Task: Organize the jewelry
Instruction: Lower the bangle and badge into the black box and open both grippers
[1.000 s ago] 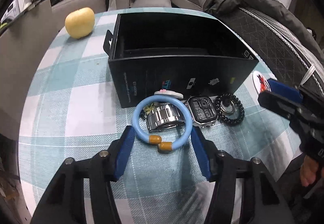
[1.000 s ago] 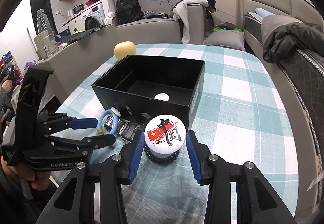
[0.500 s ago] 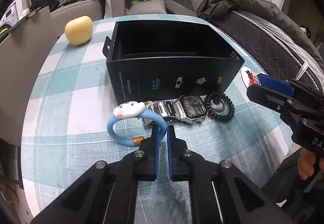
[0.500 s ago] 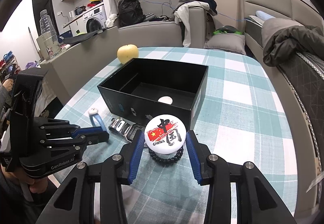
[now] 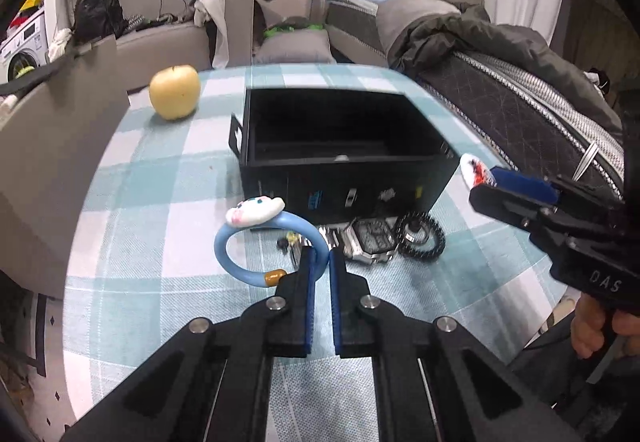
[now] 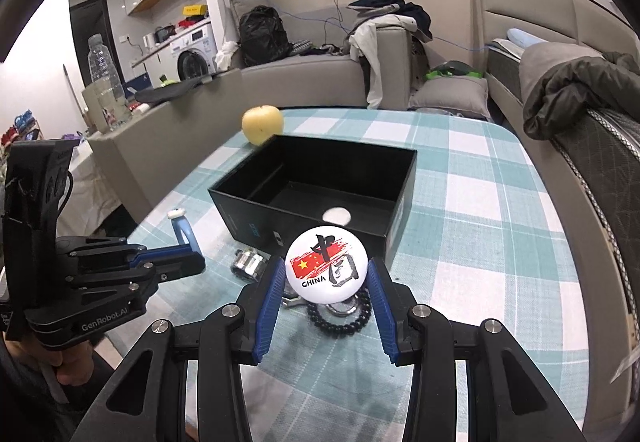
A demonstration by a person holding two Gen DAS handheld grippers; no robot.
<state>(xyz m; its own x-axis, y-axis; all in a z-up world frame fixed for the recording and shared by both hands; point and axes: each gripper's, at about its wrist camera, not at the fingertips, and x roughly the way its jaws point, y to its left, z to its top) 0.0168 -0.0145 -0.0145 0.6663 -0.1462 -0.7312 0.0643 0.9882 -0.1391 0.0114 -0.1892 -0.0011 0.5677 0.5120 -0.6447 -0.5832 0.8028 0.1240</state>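
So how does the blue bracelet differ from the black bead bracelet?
The blue bracelet is a smooth ring with a white cartoon charm; the black bead bracelet is a string of small dark beads. The blue one is pinched in the left gripper and stands upright; the black one lies flat on the table. Both are outside the black box.

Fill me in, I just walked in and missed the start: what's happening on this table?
A person is sorting jewelry into a black box, with a claw in each hand. The left claw is shut on a blue bracelet with a white charm, lifted clear of the checked tablecloth. The right claw grips a round China badge. A steel watch and black bead bracelet lie in front of the box.
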